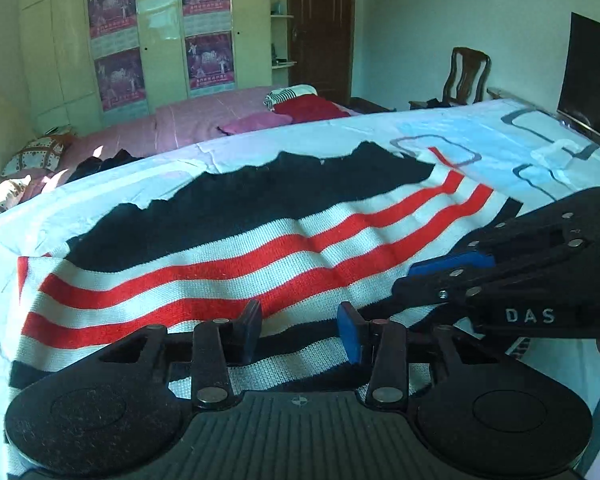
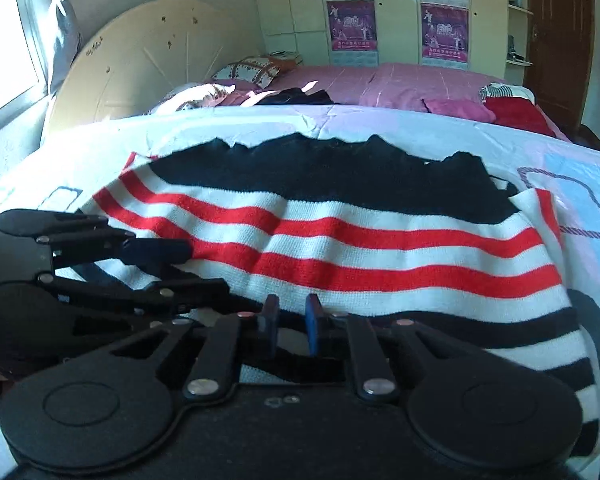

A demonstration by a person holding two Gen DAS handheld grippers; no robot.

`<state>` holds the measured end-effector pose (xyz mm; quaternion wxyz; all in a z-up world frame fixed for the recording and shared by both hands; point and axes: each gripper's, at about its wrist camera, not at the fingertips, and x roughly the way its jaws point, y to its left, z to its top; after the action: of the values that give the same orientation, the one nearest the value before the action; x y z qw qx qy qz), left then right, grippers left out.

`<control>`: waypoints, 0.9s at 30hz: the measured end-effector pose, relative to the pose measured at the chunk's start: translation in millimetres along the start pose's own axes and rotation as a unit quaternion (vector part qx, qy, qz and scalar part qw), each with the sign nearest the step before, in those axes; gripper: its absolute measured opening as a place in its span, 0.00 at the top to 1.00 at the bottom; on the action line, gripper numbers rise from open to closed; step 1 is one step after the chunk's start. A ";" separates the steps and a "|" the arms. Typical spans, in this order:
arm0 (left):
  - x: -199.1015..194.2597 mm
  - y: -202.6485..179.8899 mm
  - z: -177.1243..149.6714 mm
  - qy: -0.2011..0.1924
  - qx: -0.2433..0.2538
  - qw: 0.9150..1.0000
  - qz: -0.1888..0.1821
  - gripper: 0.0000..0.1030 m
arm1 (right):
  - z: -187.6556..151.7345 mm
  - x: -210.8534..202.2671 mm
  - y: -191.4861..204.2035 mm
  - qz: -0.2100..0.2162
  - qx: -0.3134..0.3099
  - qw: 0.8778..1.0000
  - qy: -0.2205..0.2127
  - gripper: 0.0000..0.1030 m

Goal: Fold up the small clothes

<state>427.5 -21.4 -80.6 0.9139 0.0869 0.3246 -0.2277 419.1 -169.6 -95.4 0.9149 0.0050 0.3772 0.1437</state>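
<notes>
A knitted garment [image 1: 228, 256] with black, white and red stripes lies spread on a pale printed sheet [image 1: 480, 132]; it also shows in the right wrist view [image 2: 380, 248]. My left gripper [image 1: 300, 330] is open, its blue pads apart over the garment's near striped hem. My right gripper [image 2: 292, 322] stands at the near hem with its pads a narrow gap apart, and striped cloth shows behind and below them. Each gripper shows in the other's view: the right one [image 1: 452, 276] beside the left, the left one [image 2: 168, 264] to the left of the right.
Behind the work surface stands a bed with a pink cover [image 2: 400, 84], with pillows [image 2: 252, 72] and a pile of red and pink clothes [image 1: 300, 112]. A wooden chair [image 1: 466, 76], a dark door [image 1: 320, 24] and a wardrobe with posters [image 1: 160, 36] line the far walls.
</notes>
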 end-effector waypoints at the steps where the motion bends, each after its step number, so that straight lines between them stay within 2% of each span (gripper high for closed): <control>1: -9.2 1.4 0.2 -0.012 -0.007 1.000 -0.001 0.59 | -2.2 -13.2 -0.2 0.001 -0.002 1.000 -0.017 0.80; 4: -14.0 -3.0 -7.9 -0.003 -0.004 1.000 0.010 0.58 | -11.8 -30.5 -7.1 -0.028 -0.010 0.999 -0.024 0.78; 6: -2.5 -4.8 -20.1 0.019 -0.002 1.000 0.018 0.54 | -22.4 -18.2 -17.9 -0.055 -0.003 0.998 0.010 0.79; 7: -1.1 -8.2 -22.7 0.011 0.001 1.000 0.024 0.54 | -26.7 -11.0 -23.0 -0.061 0.005 0.998 0.025 0.80; 9: -10.2 -8.8 -16.9 0.016 -0.004 0.999 0.028 0.53 | -25.9 -18.9 -27.2 -0.053 0.019 0.998 0.020 0.81; 11: -26.9 0.6 -14.8 -0.012 -0.026 0.999 0.039 0.53 | -24.4 -38.3 -32.4 -0.054 0.028 0.998 -0.009 0.79; 14: -29.3 26.2 -22.8 0.001 -0.055 0.996 0.070 0.53 | -28.9 -54.4 -50.9 -0.085 0.041 0.995 -0.022 0.79; 16: -19.0 42.7 -33.9 0.027 -0.071 0.994 0.073 0.53 | -38.4 -47.7 -70.9 -0.111 0.064 0.992 0.007 0.81; 17: -17.2 47.5 -38.8 0.023 -0.075 0.995 0.066 0.52 | -43.5 -40.9 -79.5 -0.109 0.076 0.991 0.027 0.85; 20: -29.0 48.3 -32.6 0.021 -0.084 0.993 0.076 0.52 | -43.9 -46.3 -84.0 -0.098 0.099 0.990 0.021 0.85; 22: -45.1 51.2 -32.4 -0.009 -0.095 0.992 0.083 0.52 | -40.4 -63.0 -75.7 -0.092 0.090 0.992 -0.012 0.77; 23: -46.0 54.2 -34.1 -0.004 -0.098 0.991 0.094 0.51 | -39.9 -66.7 -71.8 -0.096 0.077 0.992 -0.022 0.77; 24: -41.2 58.3 -37.0 0.015 -0.099 0.989 0.107 0.49 | -40.6 -63.8 -72.1 -0.111 0.070 0.991 -0.016 0.76; 26: -28.7 68.0 -45.9 0.052 -0.106 0.987 0.104 0.49 | -45.0 -41.9 -84.6 -0.145 0.083 0.985 0.048 0.80; 27: -29.9 68.9 -47.0 0.047 -0.105 0.988 0.103 0.49 | -45.1 -40.6 -86.3 -0.145 0.087 0.984 0.048 0.80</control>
<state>413.5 64.5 -97.3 0.9203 0.0341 0.3783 -0.0933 382.9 -267.7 -109.8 0.9031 0.0232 0.4282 -0.0235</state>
